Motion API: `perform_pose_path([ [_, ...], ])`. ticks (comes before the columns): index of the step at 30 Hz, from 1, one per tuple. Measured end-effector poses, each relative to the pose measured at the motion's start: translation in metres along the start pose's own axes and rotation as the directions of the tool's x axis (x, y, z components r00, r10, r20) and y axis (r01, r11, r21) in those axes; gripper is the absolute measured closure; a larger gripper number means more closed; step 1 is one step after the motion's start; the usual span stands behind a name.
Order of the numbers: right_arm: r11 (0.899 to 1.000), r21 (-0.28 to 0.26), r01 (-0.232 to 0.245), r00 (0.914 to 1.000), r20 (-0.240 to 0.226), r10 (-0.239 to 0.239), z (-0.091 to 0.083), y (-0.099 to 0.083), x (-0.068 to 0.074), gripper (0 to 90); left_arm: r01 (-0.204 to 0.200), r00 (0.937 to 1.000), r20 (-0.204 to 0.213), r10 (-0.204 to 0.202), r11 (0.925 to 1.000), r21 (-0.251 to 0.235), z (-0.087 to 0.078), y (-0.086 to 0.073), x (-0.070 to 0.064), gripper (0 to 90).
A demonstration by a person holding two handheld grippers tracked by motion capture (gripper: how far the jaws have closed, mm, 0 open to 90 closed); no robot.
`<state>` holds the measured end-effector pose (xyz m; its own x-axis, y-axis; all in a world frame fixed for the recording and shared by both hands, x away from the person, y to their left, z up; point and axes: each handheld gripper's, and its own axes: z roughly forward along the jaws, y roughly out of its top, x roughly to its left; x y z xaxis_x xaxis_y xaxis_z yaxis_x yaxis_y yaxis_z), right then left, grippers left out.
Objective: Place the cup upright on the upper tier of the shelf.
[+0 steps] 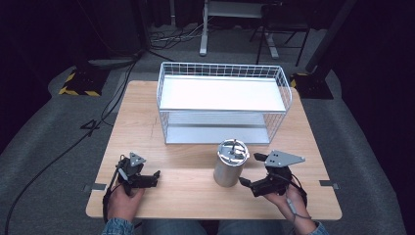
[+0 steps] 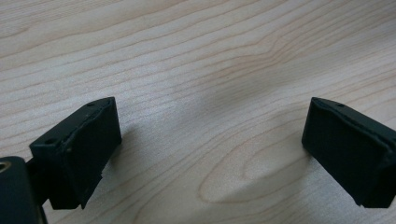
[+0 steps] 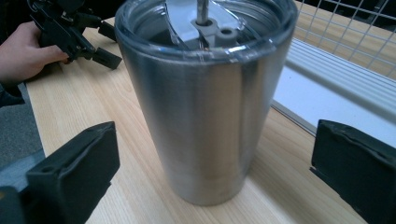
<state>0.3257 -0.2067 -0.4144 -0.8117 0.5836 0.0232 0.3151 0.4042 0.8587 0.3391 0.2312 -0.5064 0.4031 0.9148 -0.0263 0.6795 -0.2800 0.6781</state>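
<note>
near the worktop's (image 1: 147,122) front edge, the right gripper (image 3: 212,163), jaws apart, flanked the steel tumbler (image 3: 205,107); probably best closing low and level.

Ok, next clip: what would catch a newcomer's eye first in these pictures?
Probably the shiny steel tumbler with a clear lid, standing upright near the front middle of the wooden table, with the right tongs open either side of it. Behind it sits a white wire basket rack with two shelves. The left tongs rest open over bare wood at the front left.
</note>
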Motion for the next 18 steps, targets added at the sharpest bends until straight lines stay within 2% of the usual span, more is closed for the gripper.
perform_pose_path([
  [11,1.000,-0.011,0.011,0.9998,-0.015,-0.011,0.021,0.007,0.003,0.0,0.000,1.0000,0.000,0.000,1.0000,0.000,0.000,0.000,0.000,5.1],
  [18,1.000,-0.022,0.010,0.9988,-0.048,-0.011,0.035,0.009,0.001,0.0,0.000,1.0000,0.000,0.000,1.0000,0.000,0.000,0.000,0.000,5.1],
])
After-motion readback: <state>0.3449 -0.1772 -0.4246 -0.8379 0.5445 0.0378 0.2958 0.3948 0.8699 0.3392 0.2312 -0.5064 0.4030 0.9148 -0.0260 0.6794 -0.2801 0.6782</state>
